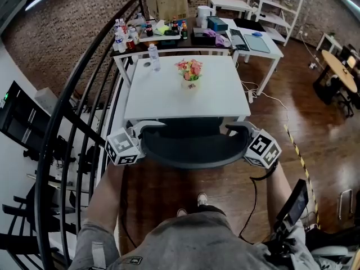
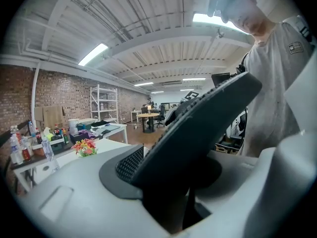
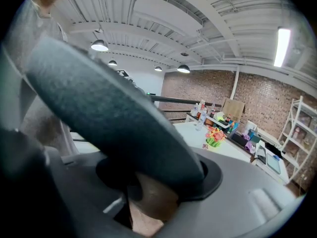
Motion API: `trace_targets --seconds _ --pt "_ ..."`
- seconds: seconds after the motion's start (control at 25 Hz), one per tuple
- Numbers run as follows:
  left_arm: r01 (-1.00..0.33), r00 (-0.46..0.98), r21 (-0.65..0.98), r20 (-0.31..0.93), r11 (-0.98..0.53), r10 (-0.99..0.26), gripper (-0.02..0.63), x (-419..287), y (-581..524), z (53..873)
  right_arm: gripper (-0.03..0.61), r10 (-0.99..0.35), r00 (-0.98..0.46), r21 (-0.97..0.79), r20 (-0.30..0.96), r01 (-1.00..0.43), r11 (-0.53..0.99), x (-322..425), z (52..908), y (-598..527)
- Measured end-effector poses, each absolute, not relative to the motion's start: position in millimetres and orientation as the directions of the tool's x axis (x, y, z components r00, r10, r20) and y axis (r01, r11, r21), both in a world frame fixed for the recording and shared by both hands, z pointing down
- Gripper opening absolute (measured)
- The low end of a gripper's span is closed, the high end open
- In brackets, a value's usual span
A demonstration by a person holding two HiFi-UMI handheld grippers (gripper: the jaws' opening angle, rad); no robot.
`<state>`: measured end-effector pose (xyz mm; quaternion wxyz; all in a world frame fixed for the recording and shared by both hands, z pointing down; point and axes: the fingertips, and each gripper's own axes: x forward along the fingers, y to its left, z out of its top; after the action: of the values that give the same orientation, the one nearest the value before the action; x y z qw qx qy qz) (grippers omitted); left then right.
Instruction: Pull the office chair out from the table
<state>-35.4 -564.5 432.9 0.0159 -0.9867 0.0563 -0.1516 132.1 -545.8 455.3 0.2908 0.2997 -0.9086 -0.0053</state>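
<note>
Brick walls, shelving and cluttered desks ring a white counter that carries a small pot of flowers and a water bottle; a dark stair railing curves down the left side. Tucked against the counter's near edge stands the office chair, with only its curved dark backrest showing from above.

The left tool is clamped on the backrest's left end and the right tool on its right end. Each gripper view shows the dark rim wedged between pale jaws closed onto it. So the grip looks made, and the pull itself is the step in hand.

That pull calls for drawing both tools back toward the body evenly, so the chair rolls straight, with the person's shoes — just behind the chair — stepping clear.

Seat, base and castors are hidden under backrest and counter, so how far out the chair already is cannot be judged. The gripper views are mostly filled by backrest.
</note>
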Motion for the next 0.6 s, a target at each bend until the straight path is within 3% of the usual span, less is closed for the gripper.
trace_targets --seconds 0.6 --pt "-0.123 0.948 -0.028 0.293 -0.992 -0.126 0.215 -47.1 -478.3 429.4 0.252 -0.546 -0.65 0.183 0.528 -0.541 0.821 119.4 454.7 -458.7"
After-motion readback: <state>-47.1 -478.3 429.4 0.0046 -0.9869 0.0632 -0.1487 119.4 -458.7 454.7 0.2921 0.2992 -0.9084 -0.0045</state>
